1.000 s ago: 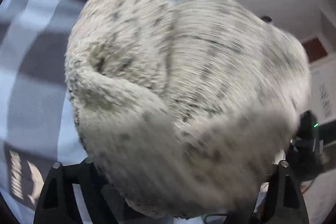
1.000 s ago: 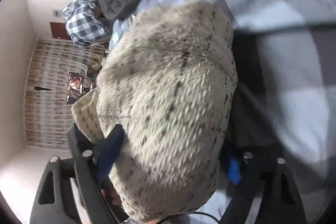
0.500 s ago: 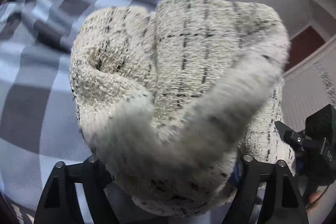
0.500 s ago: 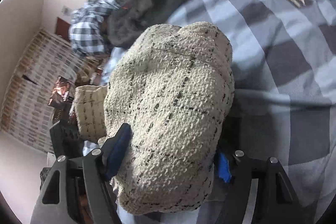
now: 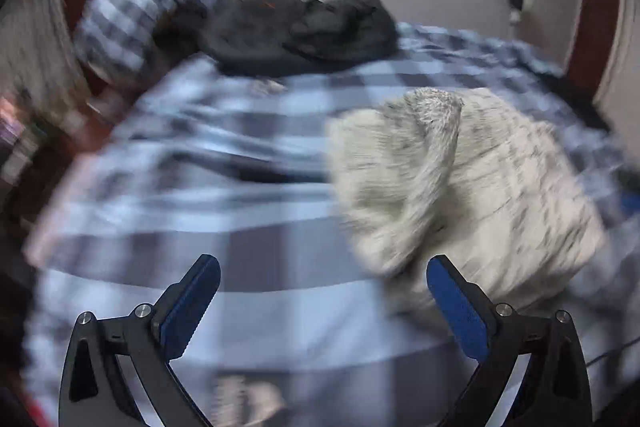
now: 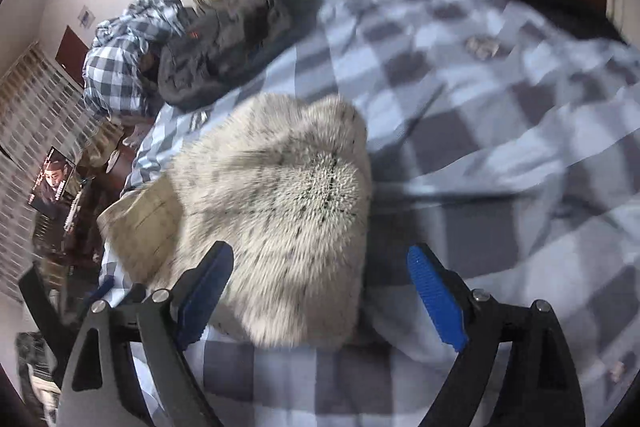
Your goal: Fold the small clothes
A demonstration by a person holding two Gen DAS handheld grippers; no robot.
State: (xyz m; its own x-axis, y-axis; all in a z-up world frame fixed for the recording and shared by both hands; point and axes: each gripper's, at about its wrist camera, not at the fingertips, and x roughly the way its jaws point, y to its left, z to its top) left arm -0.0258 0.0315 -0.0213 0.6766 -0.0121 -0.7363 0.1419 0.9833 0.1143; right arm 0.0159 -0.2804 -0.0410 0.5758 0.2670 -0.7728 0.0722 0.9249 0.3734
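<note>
A cream knitted garment with thin dark grid lines [image 5: 460, 179] lies bunched on the blue-and-grey checked bedspread [image 5: 208, 195]. In the left wrist view it sits ahead and to the right of my left gripper [image 5: 320, 291], which is open and empty, its right finger [image 5: 452, 299] near the garment's edge. In the right wrist view the garment [image 6: 280, 211] lies just ahead of my right gripper [image 6: 320, 279], which is open and empty, the left finger [image 6: 208, 279] beside the cloth. Both views are motion-blurred.
A pile of dark clothes [image 5: 304, 31] and a checked shirt [image 5: 132, 15] lie at the far end of the bed by the wall. In the right wrist view the bed's left edge drops to a cluttered floor with a poster [image 6: 52, 183].
Both grippers let go of the knitted garment and opened. It dropped onto the bedspread, and both grippers pulled back from it.
</note>
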